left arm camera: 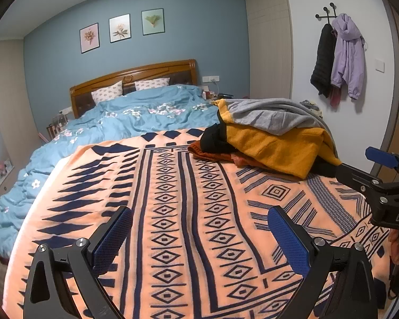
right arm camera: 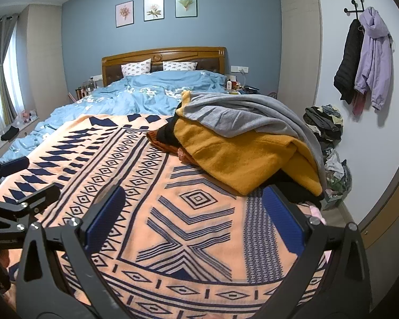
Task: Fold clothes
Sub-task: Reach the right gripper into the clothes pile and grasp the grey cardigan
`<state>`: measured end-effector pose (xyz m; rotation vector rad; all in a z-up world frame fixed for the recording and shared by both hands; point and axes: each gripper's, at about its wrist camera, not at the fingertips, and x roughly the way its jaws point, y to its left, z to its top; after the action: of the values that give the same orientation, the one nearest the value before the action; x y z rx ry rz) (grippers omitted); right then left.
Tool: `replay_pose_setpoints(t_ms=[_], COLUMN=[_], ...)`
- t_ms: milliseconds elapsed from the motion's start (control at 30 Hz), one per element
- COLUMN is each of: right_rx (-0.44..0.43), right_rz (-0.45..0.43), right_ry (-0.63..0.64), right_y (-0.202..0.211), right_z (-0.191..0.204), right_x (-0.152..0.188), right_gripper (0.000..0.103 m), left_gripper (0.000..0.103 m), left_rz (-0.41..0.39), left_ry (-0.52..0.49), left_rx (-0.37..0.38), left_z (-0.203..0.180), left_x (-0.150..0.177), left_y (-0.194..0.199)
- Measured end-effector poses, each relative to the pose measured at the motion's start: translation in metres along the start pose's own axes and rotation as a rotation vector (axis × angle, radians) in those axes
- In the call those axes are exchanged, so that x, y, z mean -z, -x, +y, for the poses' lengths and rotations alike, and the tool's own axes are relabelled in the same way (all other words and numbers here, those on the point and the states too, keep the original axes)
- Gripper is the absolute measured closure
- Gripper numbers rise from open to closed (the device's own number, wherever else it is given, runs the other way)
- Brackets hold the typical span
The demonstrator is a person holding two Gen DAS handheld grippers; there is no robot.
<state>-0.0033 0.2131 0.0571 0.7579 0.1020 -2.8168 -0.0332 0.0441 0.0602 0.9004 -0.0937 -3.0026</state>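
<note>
A heap of clothes lies on the right side of the bed. A grey garment (left arm camera: 266,114) (right arm camera: 239,114) lies on top of a mustard-yellow one (left arm camera: 279,151) (right arm camera: 239,156), with black (left arm camera: 212,139) and rust-orange (left arm camera: 207,155) pieces poking out on the left. My left gripper (left arm camera: 202,239) hovers open over the patterned orange blanket (left arm camera: 173,186), well short of the heap. It also shows at the left edge of the right wrist view (right arm camera: 41,176). My right gripper (right arm camera: 194,216) is open too, its right finger close to the yellow garment's near edge, holding nothing.
A crumpled blue floral duvet (left arm camera: 146,117) covers the far half of the bed, up to the wooden headboard (right arm camera: 162,55). Black and lilac jackets (right arm camera: 369,58) hang on wall hooks at right. More clothes are piled on the floor (right arm camera: 327,130) beside the bed.
</note>
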Motion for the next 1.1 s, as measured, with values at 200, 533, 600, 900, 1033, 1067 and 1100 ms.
replay_pose_setpoints(t_ms=[200, 533, 600, 900, 1033, 1067, 1100], right_rx=[0.008, 0.077, 0.116, 0.16, 0.152, 0.15, 0.162], right_rz=[0.008, 0.049, 0.068, 0.185, 0.213, 0.223, 0.234], right_ry=[0.055, 0.167, 0.183, 0.251, 0.272, 0.293, 0.311], right_y=[-0.01, -0.06, -0.081, -0.184, -0.218, -0.226, -0.233], right_z=[-0.001, -0.016, -0.024, -0.041, -0.039, -0.037, -0.036], right_x=[-0.01, -0.037, -0.047, -0.086, -0.1, -0.102, -0.104], right_gripper=[0.0, 0.0, 0.0, 0.001, 0.001, 0.001, 0.001], left_gripper=[0.0, 0.0, 0.0, 0.0, 0.0, 0.0, 0.0], left_rz=[0.002, 0.021, 0.026, 0.049, 0.052, 0.053, 0.052], left_ry=[-0.003, -0.011, -0.008, 0.001, -0.004, -0.005, -0.008], left_rx=[0.003, 0.0, 0.0, -0.023, -0.032, -0.035, -0.037], left_z=[-0.002, -0.004, -0.002, 0.008, 0.013, 0.014, 0.015], left_x=[-0.002, -0.01, -0.013, -0.021, -0.031, -0.033, -0.035], left_y=[-0.004, -0.024, -0.03, -0.059, -0.069, -0.071, -0.073])
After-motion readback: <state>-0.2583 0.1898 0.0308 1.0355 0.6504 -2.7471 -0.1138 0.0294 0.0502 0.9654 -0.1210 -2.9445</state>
